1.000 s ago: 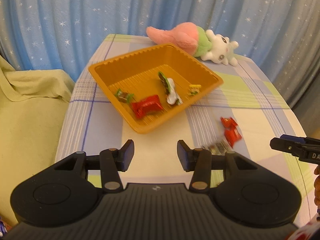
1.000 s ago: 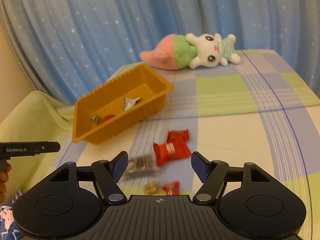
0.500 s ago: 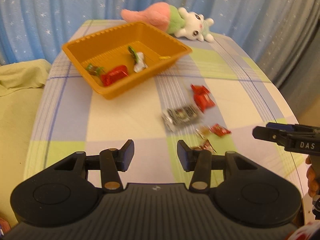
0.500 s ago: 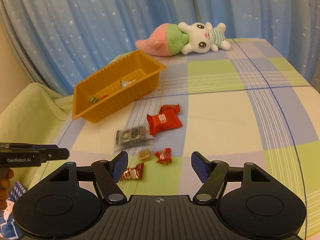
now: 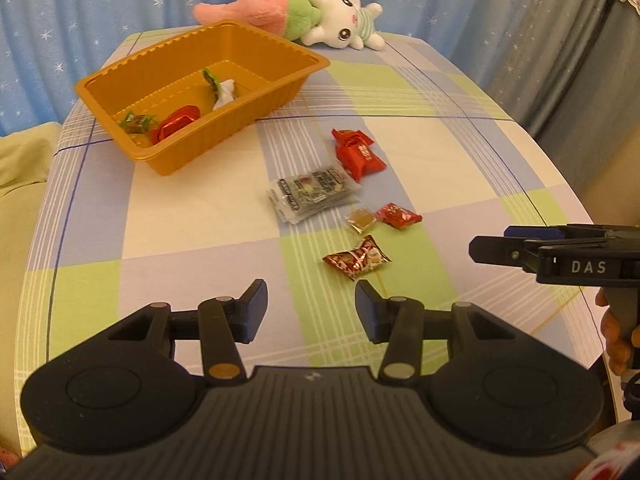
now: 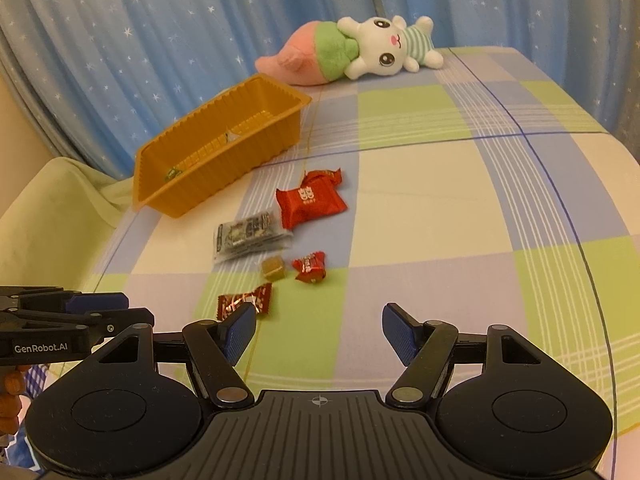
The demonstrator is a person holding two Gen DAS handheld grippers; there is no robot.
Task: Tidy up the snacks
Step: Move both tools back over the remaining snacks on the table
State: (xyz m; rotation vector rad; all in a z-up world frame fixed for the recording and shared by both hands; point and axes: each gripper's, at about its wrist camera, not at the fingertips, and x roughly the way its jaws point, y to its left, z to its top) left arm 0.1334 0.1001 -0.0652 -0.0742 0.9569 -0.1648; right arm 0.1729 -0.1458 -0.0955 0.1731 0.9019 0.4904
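Loose snacks, five pieces, lying in a cluster on the worktop (image 5: 460,168), which is covered by a checked cloth in green, blue and cream:
- Dark red foil-wrapped sweet (image 5: 356,258), nearest the tongs in both views; just ahead of the left tongs' right-hand finger.
- Small amber cube in clear wrap (image 5: 361,219), just beyond it.
- Small red sweet (image 5: 398,215), just beside the cube.
- Clear packet with dark print (image 5: 312,192), flat, further back.
- Large red packet (image 5: 358,154), touching or nearly touching the clear packet's far corner; a second red piece may lie behind it, cannot tell.

Orange tray (image 5: 280,92), well apart from the cluster, toward the far left of the worktop. Already holds a red wrapped piece (image 5: 178,122), a green-wrapped sweet (image 5: 136,122) and a green-and-white piece (image 5: 220,88).

Left tongs (image 5: 311,305): jaws apart at a moderate gap, nothing between them, angled down at the near edge of the cluster.

Right tongs (image 6: 318,334): jaws spread wider, nothing between them, hovering over bare cloth to the right of the dark red sweet (image 6: 245,303).

Step in hand, by judgement: sorting partly done; both tongs are on the approach to the remaining pieces, none yet picked.

Next move calls for: lowering one pair of tongs over a single piece, most likely the dark red sweet, so the fingers straddle it without nudging the cube beside; then a firm pinch, since the wrappers look thin and slippery, and a carry across to the tray.

Also present: plush rabbit toy (image 5: 320,16) at the far edge, starred blue curtain (image 5: 100,12) behind.
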